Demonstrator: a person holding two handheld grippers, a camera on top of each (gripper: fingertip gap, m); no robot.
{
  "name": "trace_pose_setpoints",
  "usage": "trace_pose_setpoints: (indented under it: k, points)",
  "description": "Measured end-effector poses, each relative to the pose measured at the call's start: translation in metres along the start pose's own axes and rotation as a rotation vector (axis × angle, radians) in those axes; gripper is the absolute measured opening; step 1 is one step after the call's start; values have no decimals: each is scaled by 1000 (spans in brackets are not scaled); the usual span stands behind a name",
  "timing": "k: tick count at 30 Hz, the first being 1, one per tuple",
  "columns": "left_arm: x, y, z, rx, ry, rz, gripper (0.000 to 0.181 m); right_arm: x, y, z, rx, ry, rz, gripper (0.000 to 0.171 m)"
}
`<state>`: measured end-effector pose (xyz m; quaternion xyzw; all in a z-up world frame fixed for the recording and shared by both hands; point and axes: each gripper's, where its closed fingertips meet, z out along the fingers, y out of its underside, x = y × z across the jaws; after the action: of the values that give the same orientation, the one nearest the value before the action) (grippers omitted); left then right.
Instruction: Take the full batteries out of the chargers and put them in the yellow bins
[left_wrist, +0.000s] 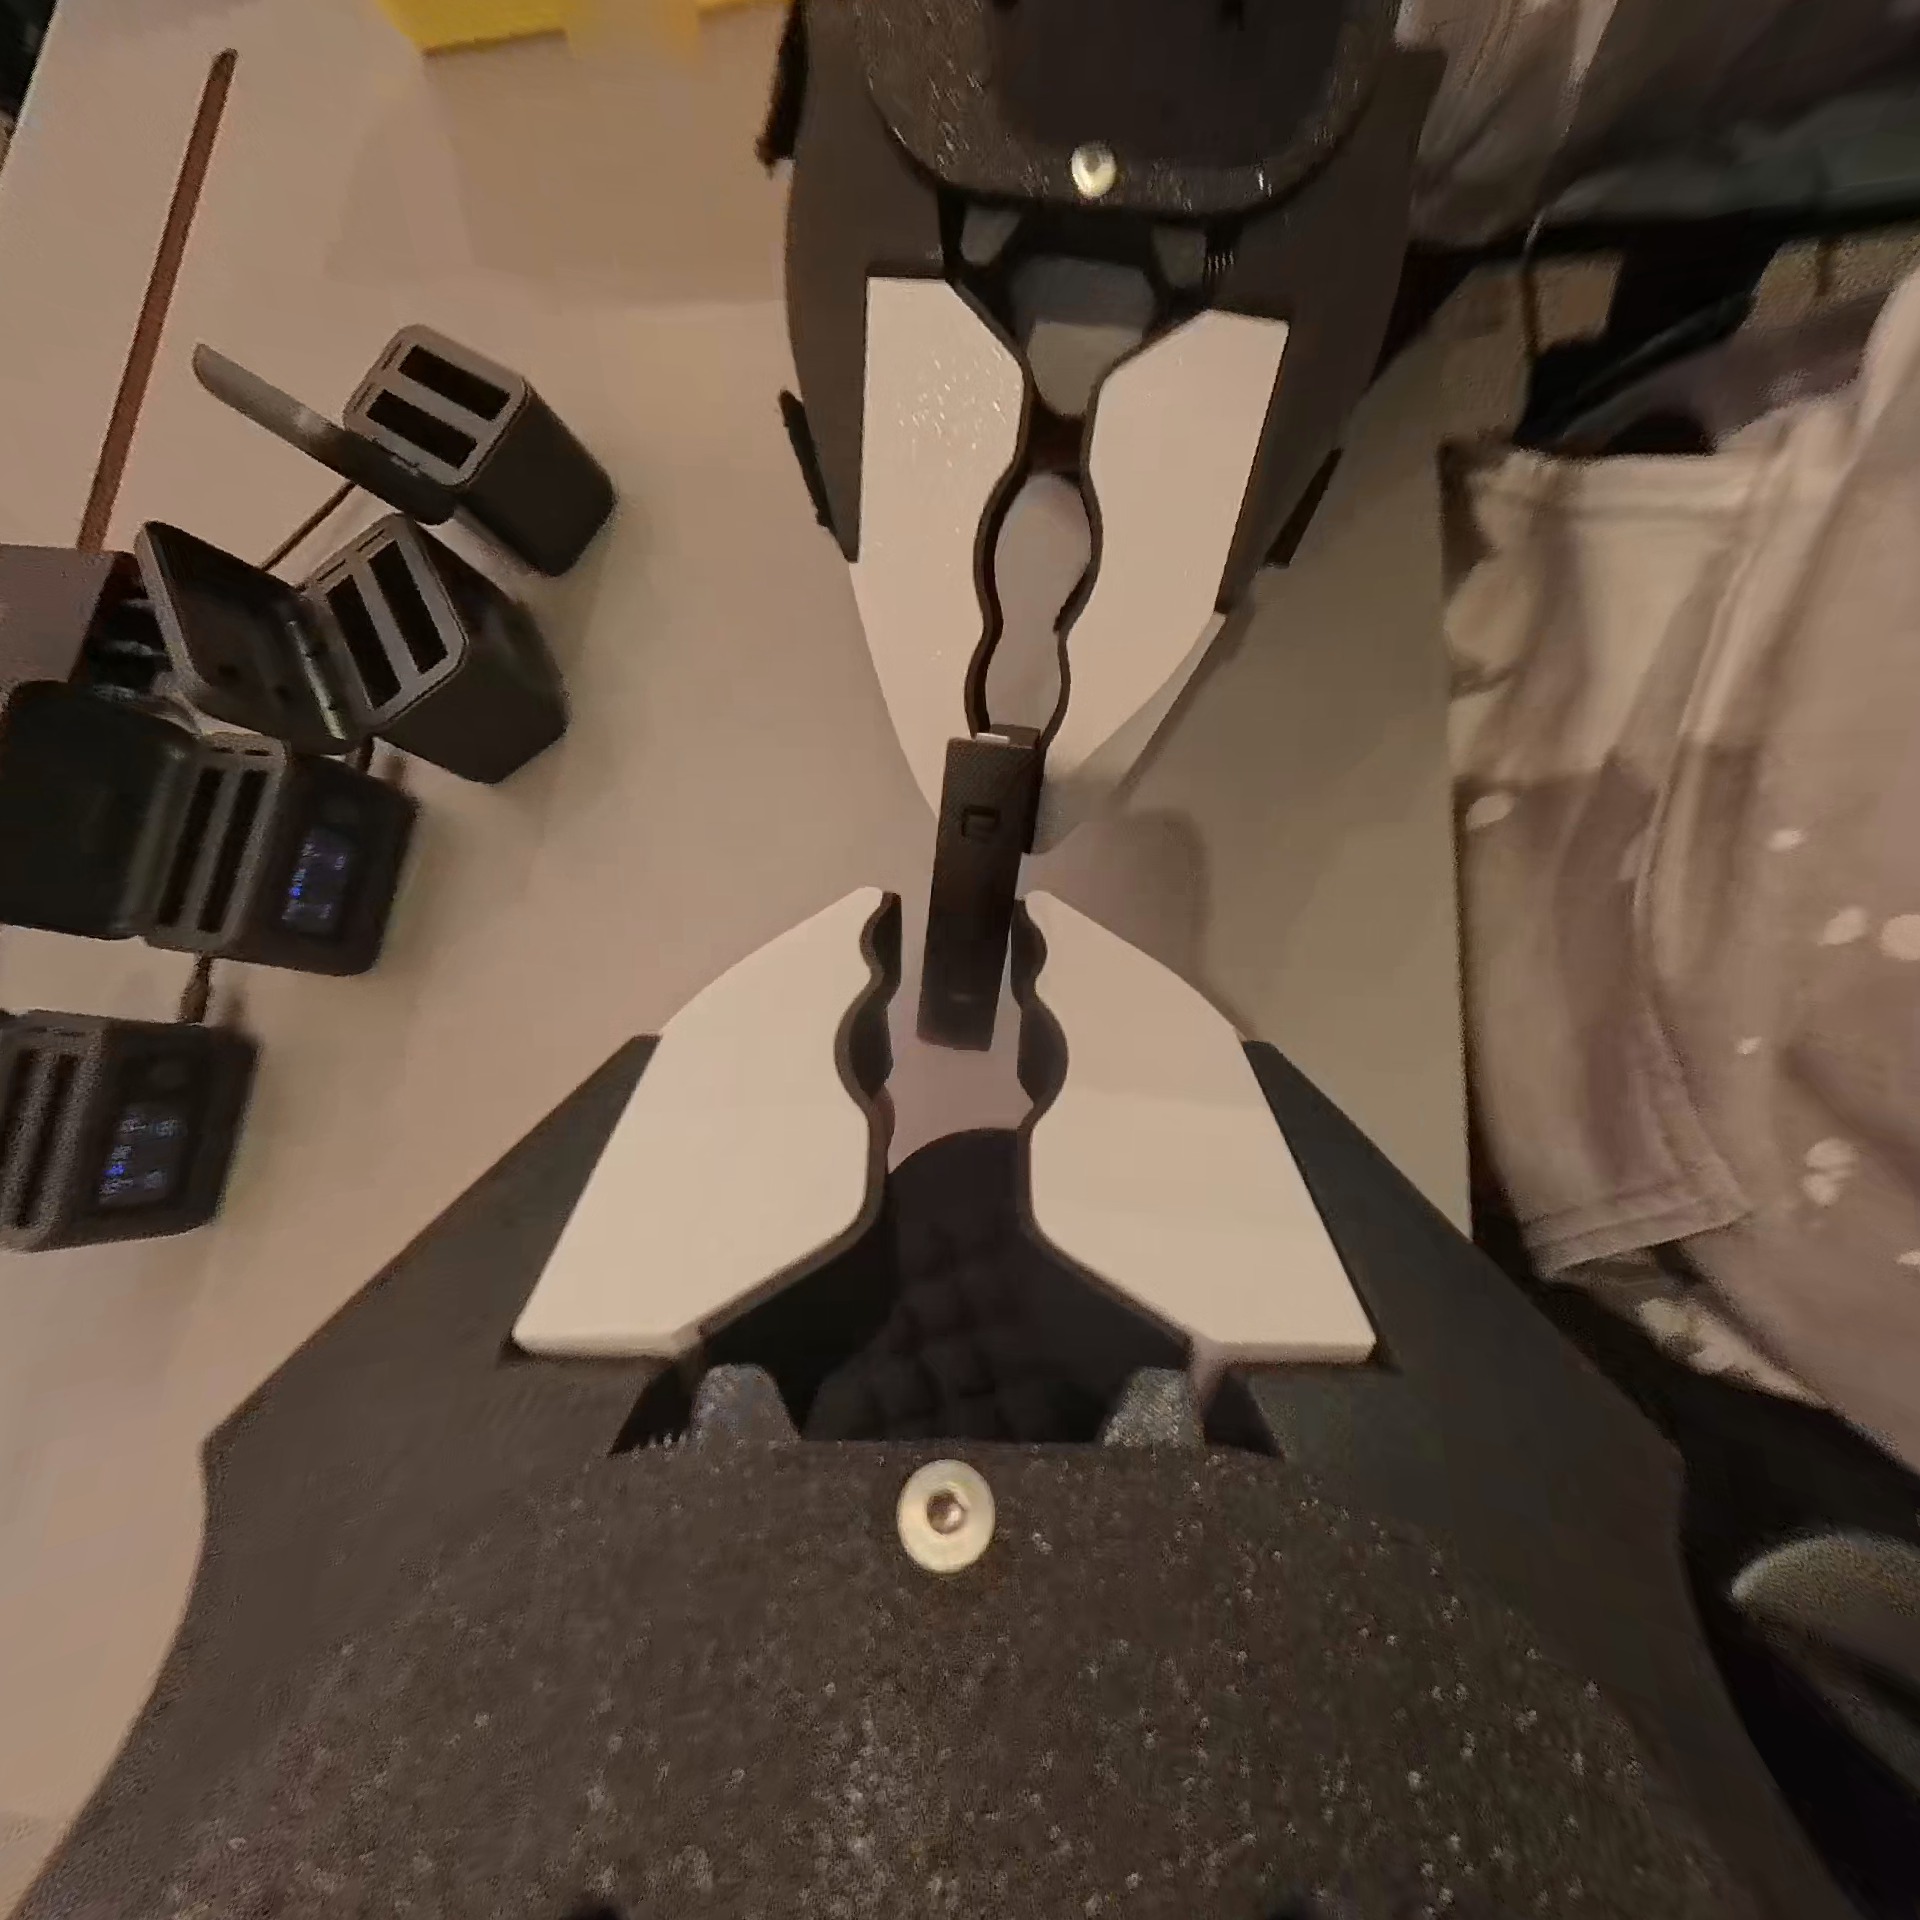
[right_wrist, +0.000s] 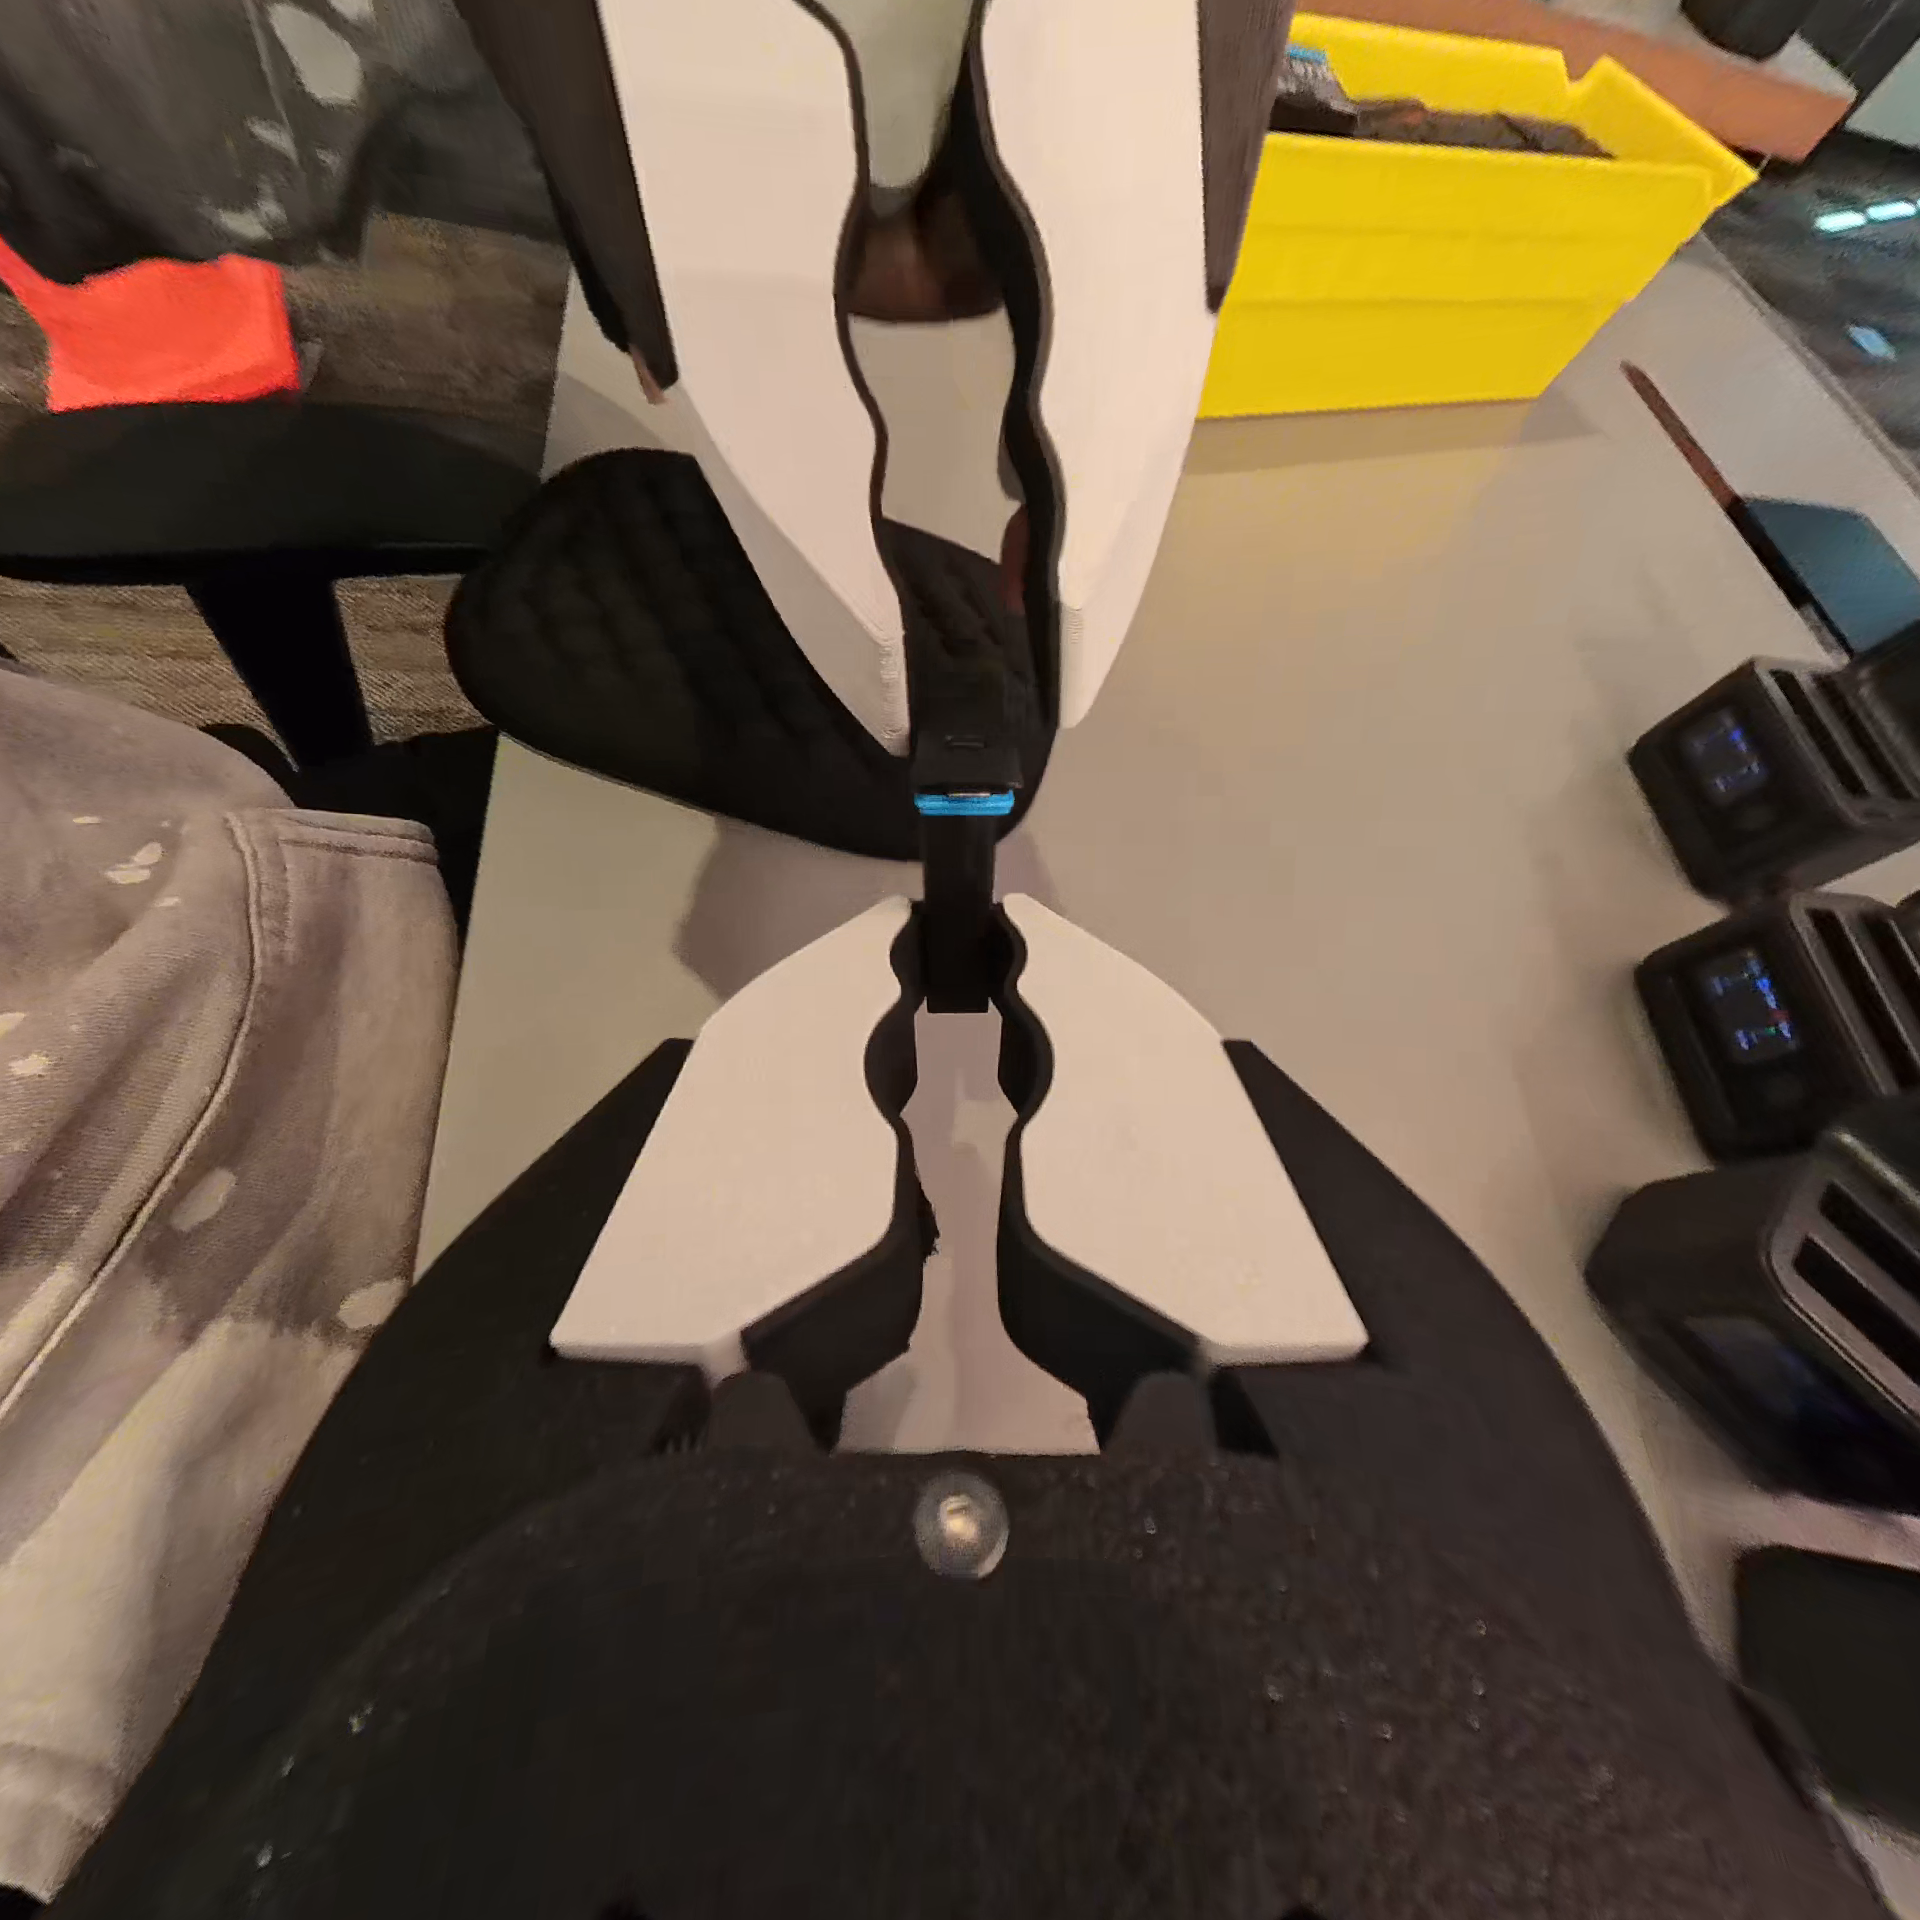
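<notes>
Black battery (left_wrist: 971, 894) pinched at both ends: left hand-held gripper (left_wrist: 961, 971) and right hand-held gripper (right_wrist: 961, 961) clamp it above bench (right_wrist: 1299, 727); yellow bin (right_wrist: 1455, 281) behind.

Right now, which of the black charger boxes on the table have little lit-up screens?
In the left wrist view, the two nearest black charger boxes show glowing blue screens. The two farther ones show only empty slots and open lids.

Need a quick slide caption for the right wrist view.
Both grippers, right gripper and left gripper, pinch one black battery above the table, yellow bin behind.
</notes>
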<state>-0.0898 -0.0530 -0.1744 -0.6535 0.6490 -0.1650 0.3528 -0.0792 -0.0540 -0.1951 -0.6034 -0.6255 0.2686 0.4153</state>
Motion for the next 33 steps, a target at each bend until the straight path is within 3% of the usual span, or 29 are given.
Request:
trace_pose_setpoints:
  k: [5, 13, 16, 19, 26, 33]
  points:
    - [-3, 4, 8, -140, -23, 123, 15, 6, 3, -3, -10, 20, -3, 10]
    - [-24, -7, 7, -125, -3, 99, 15, 25, -1, -19, 82, 123, 56, 11]
    - [-56, -3, -3, -167, -59, 104, 15, 43, 4, -32, 95, 201, 104, 27]
    - [-105, 8, -16, -243, -136, 100, 15, 58, 13, -48, 120, 260, 150, 28]
    - [-222, 49, -23, -457, -214, 50, 15, 88, 37, -69, 179, 412, 243, 24]
    - [-283, 74, -5, -569, -179, 12, 15, 126, 66, -106, 223, 699, 528, 6]
